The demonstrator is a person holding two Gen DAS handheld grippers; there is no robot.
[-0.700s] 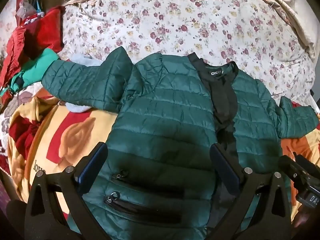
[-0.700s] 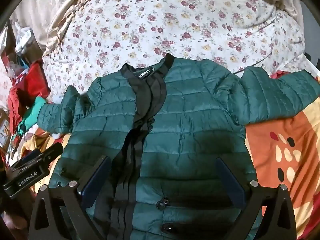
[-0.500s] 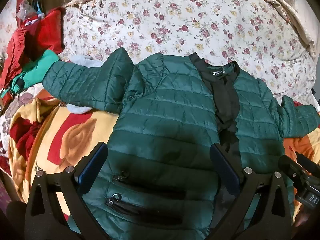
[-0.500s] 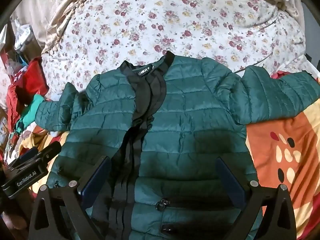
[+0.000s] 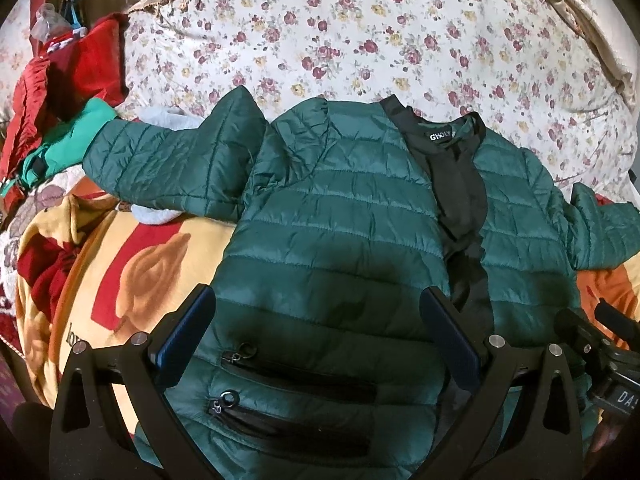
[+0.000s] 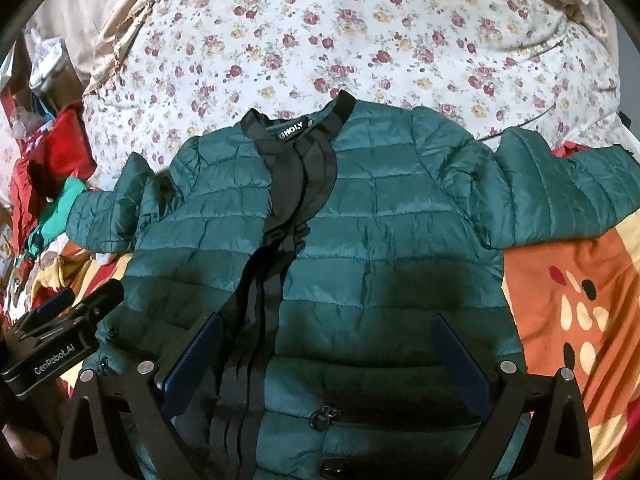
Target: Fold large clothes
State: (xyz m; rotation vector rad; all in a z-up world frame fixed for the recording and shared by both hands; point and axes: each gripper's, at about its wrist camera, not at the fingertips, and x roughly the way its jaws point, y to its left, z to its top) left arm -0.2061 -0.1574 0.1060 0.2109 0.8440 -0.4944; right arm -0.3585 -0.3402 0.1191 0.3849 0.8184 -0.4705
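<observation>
A dark green quilted jacket [image 5: 340,216] lies front up and spread flat on the bed, with a black placket and collar and both sleeves stretched out sideways. It also fills the right wrist view [image 6: 380,232]. My left gripper [image 5: 316,316] is open and empty, hovering over the jacket's lower left panel above two zip pockets [image 5: 296,376]. My right gripper [image 6: 326,344] is open and empty over the lower right panel, beside the placket. Each gripper shows at the edge of the other's view.
A floral bedsheet [image 5: 360,40] covers the far half of the bed. An orange and yellow patterned blanket [image 6: 572,304] lies under the jacket's lower part. Red and bright green clothes [image 5: 60,120] are piled at the left edge.
Both grippers have drawn slightly back and up, so the jacket sits a little lower in both views. The jacket has not moved, and both grippers stay open.
</observation>
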